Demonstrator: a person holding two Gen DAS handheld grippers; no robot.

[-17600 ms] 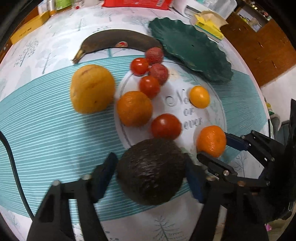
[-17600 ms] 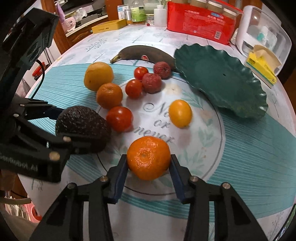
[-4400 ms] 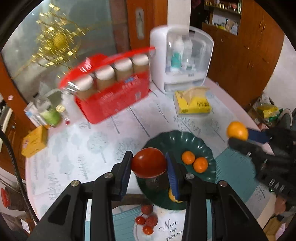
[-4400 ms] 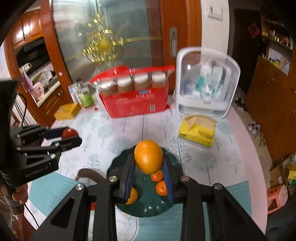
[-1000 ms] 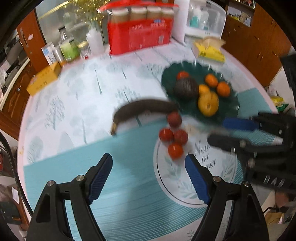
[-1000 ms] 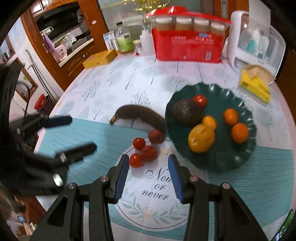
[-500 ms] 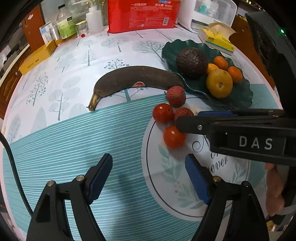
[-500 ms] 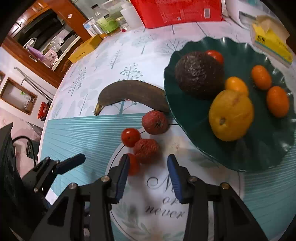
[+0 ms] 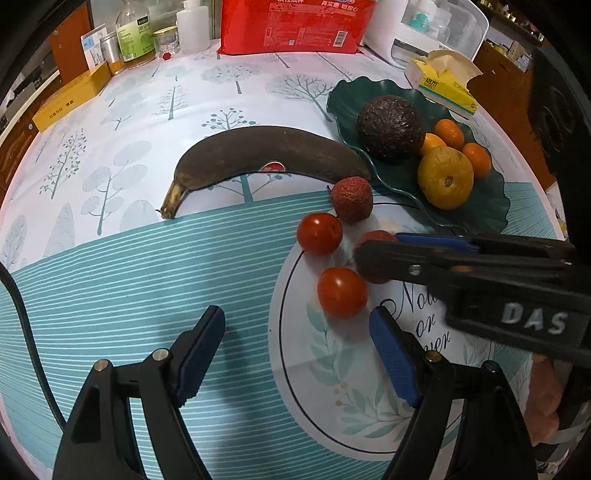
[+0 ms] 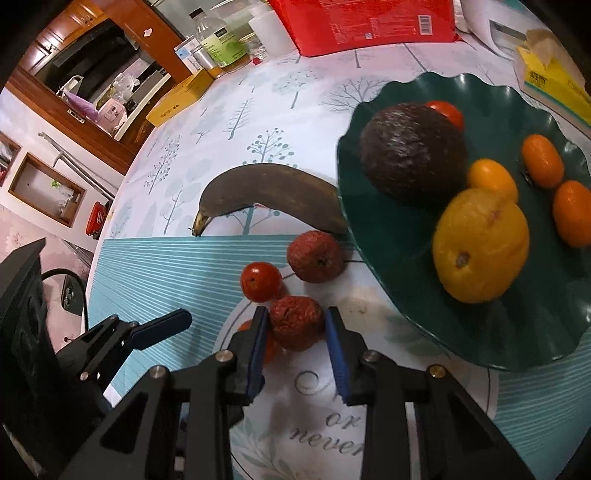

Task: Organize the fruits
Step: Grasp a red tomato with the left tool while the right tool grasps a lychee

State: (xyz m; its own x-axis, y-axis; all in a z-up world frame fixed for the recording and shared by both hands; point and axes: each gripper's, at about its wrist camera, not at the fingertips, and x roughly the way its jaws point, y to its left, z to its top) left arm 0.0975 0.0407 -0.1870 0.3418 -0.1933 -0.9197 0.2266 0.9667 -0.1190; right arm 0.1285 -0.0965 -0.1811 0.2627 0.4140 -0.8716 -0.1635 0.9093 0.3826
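A dark green plate (image 9: 476, 206) (image 10: 406, 280) holds an avocado (image 9: 389, 127) (image 10: 412, 151), a yellow citrus (image 9: 445, 177) (image 10: 480, 243), small oranges (image 10: 543, 166) and a tomato (image 10: 445, 110). On the mat lie two lychees and two cherry tomatoes beside a brown banana (image 9: 266, 155) (image 10: 269, 195). My right gripper (image 10: 293, 334) has its pads around the near lychee (image 10: 295, 321), touching or nearly so. My left gripper (image 9: 295, 350) is open, just in front of a cherry tomato (image 9: 341, 291). The other tomato (image 9: 319, 232) and lychee (image 9: 351, 199) lie beyond.
A red box (image 9: 291, 26), bottles (image 9: 135, 37), a yellow box (image 9: 70, 99), a tissue pack (image 9: 443, 85) and a white container (image 9: 424, 26) stand along the table's far side. The table edge drops off at the left (image 10: 107, 229).
Both grippers have moved down and forward toward the loose fruit. The right gripper's jaws have come around the near lychee and narrowed on it. The left stays open.
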